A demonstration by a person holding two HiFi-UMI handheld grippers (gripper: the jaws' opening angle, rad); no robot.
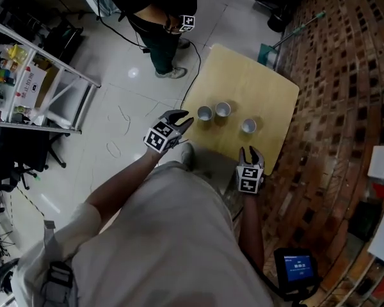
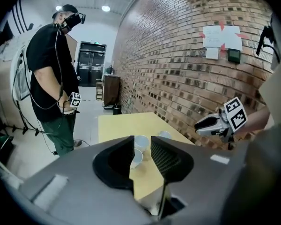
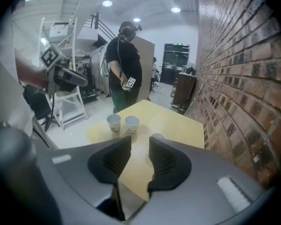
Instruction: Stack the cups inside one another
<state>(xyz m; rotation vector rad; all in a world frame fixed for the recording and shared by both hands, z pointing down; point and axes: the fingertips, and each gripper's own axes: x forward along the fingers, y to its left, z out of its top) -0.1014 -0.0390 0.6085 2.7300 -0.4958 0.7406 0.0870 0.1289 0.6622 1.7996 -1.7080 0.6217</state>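
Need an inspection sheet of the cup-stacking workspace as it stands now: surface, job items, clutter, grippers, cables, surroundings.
Surface: wooden table, holds only the cups.
Job's things: three white cups, upright, none nested; left cup and middle cup close together, right cup apart.
Clutter: nothing seen on the table.
Grippers: left gripper and right gripper at the table's near side, jaws apart, both empty.
Cables: black cable on the floor beside the table.
Surroundings: brick wall, metal rack, standing person.
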